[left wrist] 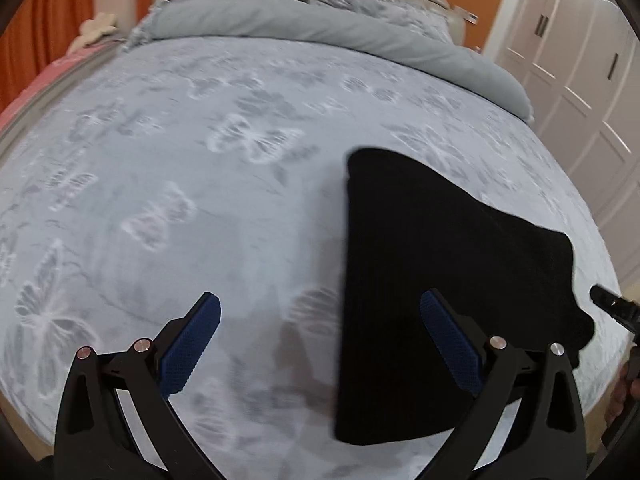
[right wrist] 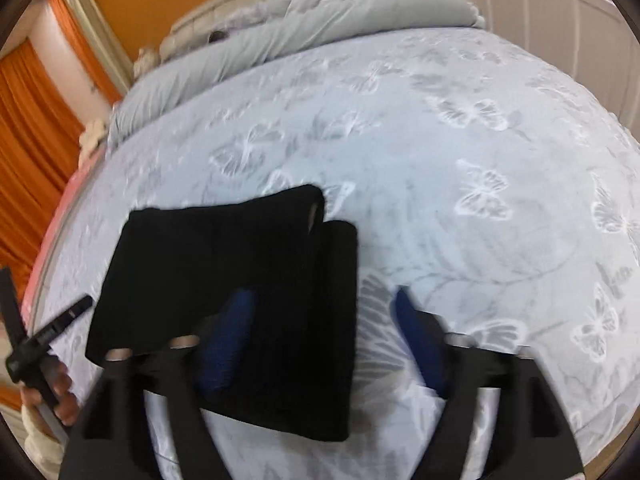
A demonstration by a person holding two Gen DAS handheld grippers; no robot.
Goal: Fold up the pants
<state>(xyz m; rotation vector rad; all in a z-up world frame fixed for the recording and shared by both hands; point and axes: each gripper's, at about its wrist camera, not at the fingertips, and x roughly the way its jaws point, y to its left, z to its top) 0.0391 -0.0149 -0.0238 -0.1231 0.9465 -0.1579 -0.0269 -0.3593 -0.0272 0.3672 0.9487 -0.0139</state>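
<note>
The black pants lie folded into a compact stack on the butterfly-print bed sheet, near the front edge. They also show in the right wrist view, with a folded layer edge at the stack's far right. My left gripper is open and empty above the sheet, its right finger over the pants' left part. My right gripper is open and empty, its left finger over the pants. The right gripper's tip shows at the far right of the left wrist view; the left gripper's tip shows in the right wrist view.
A rolled grey duvet and pillows lie at the head of the bed. White wardrobe doors stand to the right. Orange curtains hang to the left. The bed sheet stretches right of the pants.
</note>
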